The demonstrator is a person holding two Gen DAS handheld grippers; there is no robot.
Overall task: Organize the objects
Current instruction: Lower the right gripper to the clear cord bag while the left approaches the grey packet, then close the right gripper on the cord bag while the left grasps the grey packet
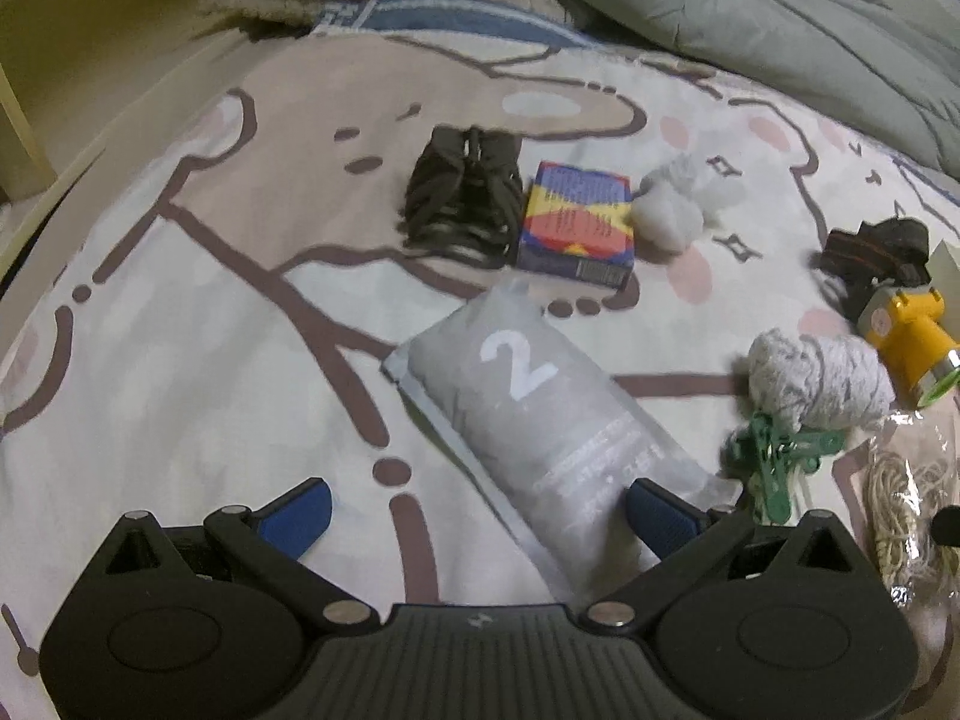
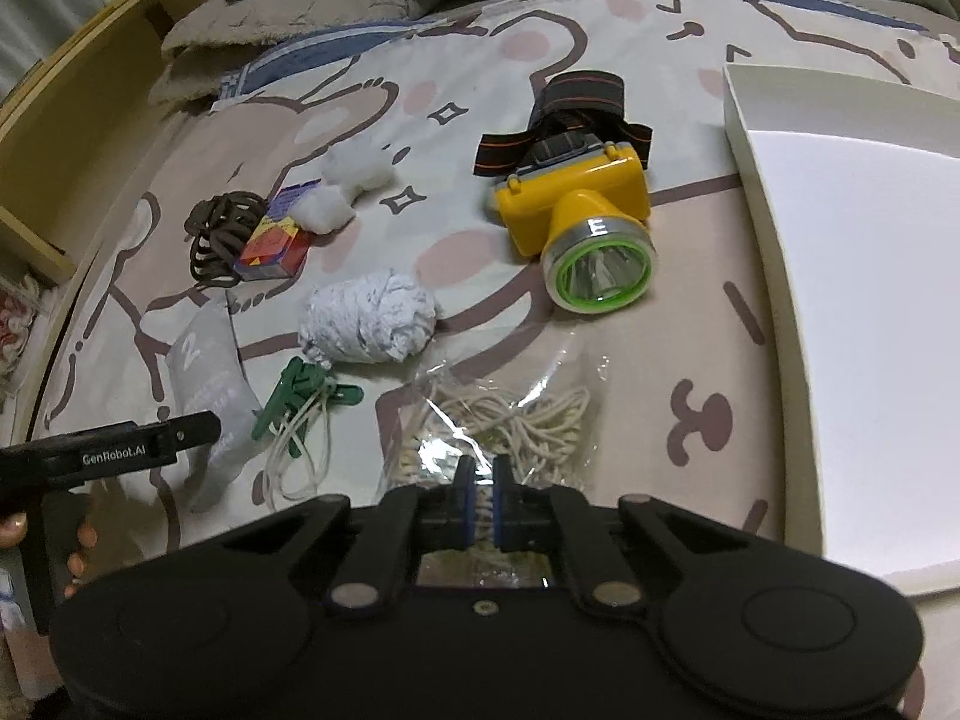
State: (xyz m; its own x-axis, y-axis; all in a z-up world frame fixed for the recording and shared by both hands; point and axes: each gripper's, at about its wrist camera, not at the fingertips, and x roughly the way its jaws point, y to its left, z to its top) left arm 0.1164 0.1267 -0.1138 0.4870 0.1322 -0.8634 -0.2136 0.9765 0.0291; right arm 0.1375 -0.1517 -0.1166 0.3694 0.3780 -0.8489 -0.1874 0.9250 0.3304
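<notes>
My right gripper is shut on a clear plastic bag of cream string, pinching its near edge against the bed. In the left wrist view my left gripper stands open low over a grey pouch marked "2". The pouch's near end lies between the blue pads, and they do not press on it. The right wrist view shows that gripper's finger at the left, over the pouch, with a hand below it.
On the cartoon bedsheet lie a yellow headlamp, a rolled grey-white cloth, green clips with string, a colourful small box, a black cord bundle and cotton balls. A white open box sits at the right; a quilt lies behind.
</notes>
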